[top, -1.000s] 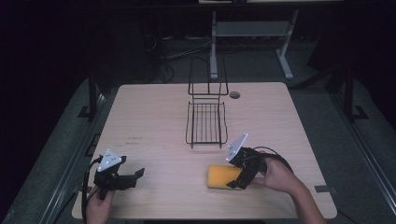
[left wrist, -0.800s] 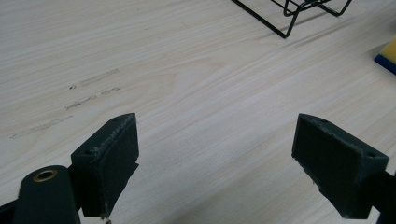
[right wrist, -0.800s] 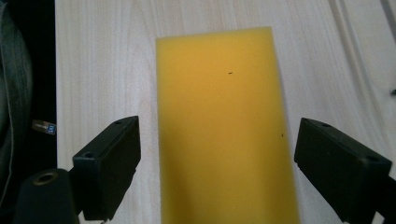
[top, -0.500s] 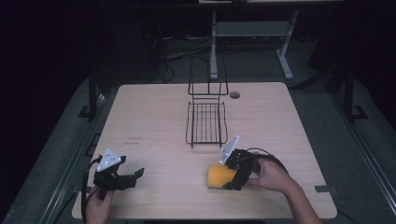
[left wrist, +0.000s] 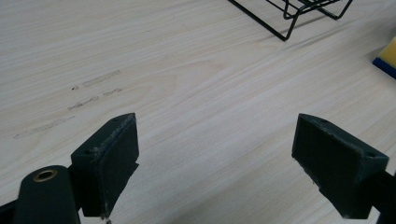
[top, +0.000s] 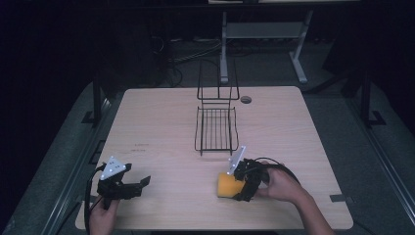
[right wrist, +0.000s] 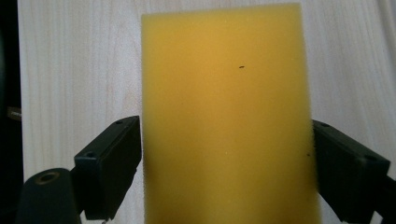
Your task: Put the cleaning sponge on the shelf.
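**Sponge in the right tool's jaws, rack not yet reached**

Your right tool (top: 238,185) has its jaws on either side of the yellow rectangular foam sponge (top: 226,185), which sits near the front edge of the pale wooden counter (top: 161,122), at about five o'clock from the black wire rack (top: 215,128). In the right gripper view the sponge (right wrist: 229,116) fills the gap and both pads touch its long sides, so I judge the tool closed on it, though the foam barely bulges and the grip looks light. Whether the sponge rests on the counter or is just off it, I cannot tell.

Your left tool (top: 128,185) lies low at about seven o'clock on the counter, jaws spread wide with nothing between them; its own view shows bare wood ahead and a corner of the sponge (left wrist: 386,57) toward two o'clock.

Watch these risks:

- Soft foam yields, so a light pinch may let the sponge twist or slide out as you lift.
- The pads sit near the sponge's close end, so the far end could droop and catch on the rack's wire rim.
- Squeezing harder may buckle the foam and spring it loose.
- The trailing cable beside your right hand could snag during a swing toward the rack at eleven o'clock.
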`<control>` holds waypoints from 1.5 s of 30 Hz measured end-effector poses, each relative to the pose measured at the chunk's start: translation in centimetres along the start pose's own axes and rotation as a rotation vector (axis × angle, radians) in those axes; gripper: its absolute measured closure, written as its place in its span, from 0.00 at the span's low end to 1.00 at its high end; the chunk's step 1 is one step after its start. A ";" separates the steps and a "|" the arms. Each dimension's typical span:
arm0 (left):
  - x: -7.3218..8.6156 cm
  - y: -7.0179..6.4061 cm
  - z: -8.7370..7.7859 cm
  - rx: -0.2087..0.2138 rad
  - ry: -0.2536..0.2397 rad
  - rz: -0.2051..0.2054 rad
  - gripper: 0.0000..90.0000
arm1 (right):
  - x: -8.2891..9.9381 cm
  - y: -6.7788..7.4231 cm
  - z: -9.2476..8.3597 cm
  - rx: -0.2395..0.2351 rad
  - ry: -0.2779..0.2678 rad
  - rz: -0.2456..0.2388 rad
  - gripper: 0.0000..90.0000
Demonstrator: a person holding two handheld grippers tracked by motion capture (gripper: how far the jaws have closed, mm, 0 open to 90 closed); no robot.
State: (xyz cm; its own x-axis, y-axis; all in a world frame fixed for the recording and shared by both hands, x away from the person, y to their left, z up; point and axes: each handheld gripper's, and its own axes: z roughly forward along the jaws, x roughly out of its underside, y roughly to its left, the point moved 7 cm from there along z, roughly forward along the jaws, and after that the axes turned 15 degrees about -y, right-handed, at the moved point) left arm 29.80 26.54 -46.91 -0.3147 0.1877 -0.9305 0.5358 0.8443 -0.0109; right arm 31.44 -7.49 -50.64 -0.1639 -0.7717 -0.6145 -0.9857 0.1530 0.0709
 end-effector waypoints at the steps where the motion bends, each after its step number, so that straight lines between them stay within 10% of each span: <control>1: 0.0 0.0 0.0 0.000 0.000 0.000 0.16 | 0.0 0.0 0.0 0.000 0.000 0.000 0.17; 45: -0.1 0.3 -0.4 -0.005 -0.009 -0.019 0.16 | -1.4 -0.4 -1.9 -0.007 -0.024 -0.022 0.25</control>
State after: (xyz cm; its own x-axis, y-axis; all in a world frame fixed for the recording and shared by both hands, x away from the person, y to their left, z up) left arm 29.73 26.99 -46.66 -0.3173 0.1671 -0.9335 0.5262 0.8499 -0.0267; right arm 32.02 -7.65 -48.31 -0.1411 -0.7597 -0.6348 -0.9893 0.1319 0.0621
